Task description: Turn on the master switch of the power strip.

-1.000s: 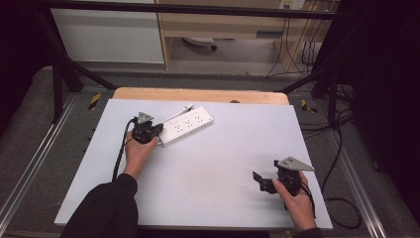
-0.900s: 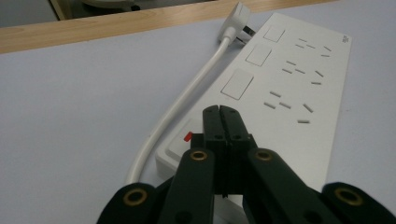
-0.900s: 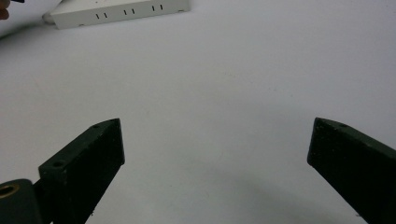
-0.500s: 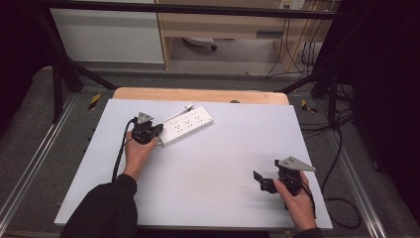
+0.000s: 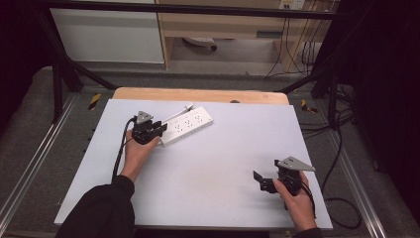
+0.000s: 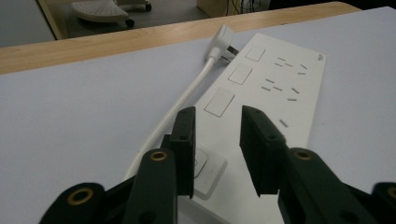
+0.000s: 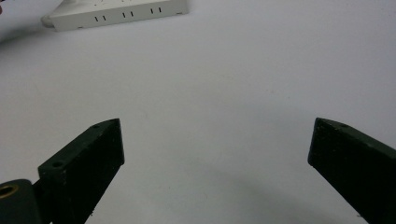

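Two grippers are at work here, and only the left gripper (image 6: pixel 217 154) has reached the white power strip (image 5: pixel 187 125), which lies near the far left of the pale grey table (image 5: pixel 223 163), just in front of its bare wooden edge (image 5: pixel 198 94). Its jaws stand a little apart over the strip's near end, above the raised square rocker switch (image 6: pixel 205 170); whether a jaw already touches the switch cannot be told, and nothing is pinched between them. The job looks barely begun: the switch seems about to be pressed or the strip's end grasped, and all of that is left to do. The right gripper (image 5: pixel 270 182) rests well apart near the table's front right, jaws spread wide over bare tabletop. The strip is a long, flat, hard plastic slab with smooth matte faces, rows of thin slots and three square panels along one side. Its round white cord (image 6: pixel 184 100) runs alongside, ending in an angled plug (image 6: pixel 219 42) lying by the strip's far end. The table surface is smooth, flat and matte.
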